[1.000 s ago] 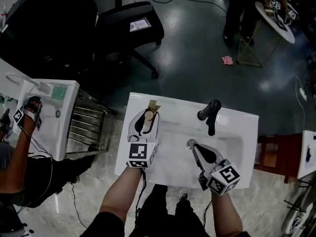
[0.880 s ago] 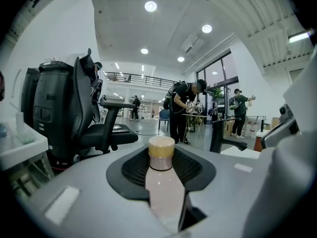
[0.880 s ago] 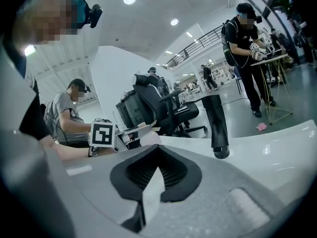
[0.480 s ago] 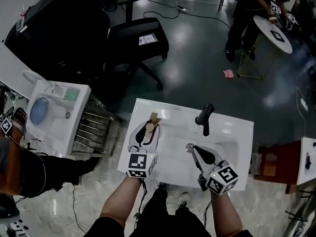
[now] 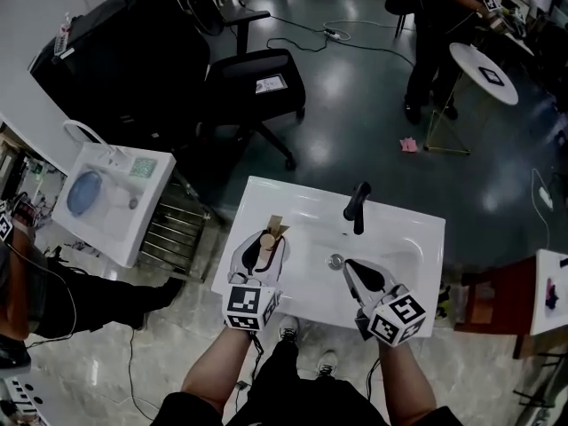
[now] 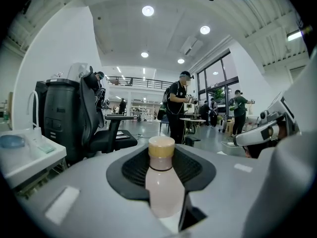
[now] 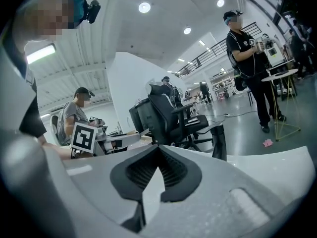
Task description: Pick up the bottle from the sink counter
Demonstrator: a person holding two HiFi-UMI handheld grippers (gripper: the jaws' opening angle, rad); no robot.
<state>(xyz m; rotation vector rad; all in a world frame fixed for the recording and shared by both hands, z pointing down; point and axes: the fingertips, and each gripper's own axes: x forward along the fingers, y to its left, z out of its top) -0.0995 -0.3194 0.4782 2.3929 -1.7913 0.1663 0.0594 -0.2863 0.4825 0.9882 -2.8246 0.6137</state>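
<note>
At lower centre, over a white sink table (image 5: 404,238) on a dark glossy floor (image 5: 355,96), the left gripper's (image 5: 263,238) jaws pinch a bottle (image 6: 162,187), while the right gripper's (image 5: 351,267) jaws are pressed together.

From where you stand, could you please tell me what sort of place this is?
Probably a lab or workshop hall, not a bathroom: a freestanding sink counter and second sink on polished floor, beside an office chair.

Nothing legible anywhere: no words, no numbers. Only black-and-white square marker patterns: the left tongs (image 5: 264,236) carry one on their cube (image 5: 248,305) at lower middle, the right tongs (image 5: 348,265) one on theirs (image 5: 397,317). A sheet (image 5: 267,83) on the chair seat is too small to read.
</note>
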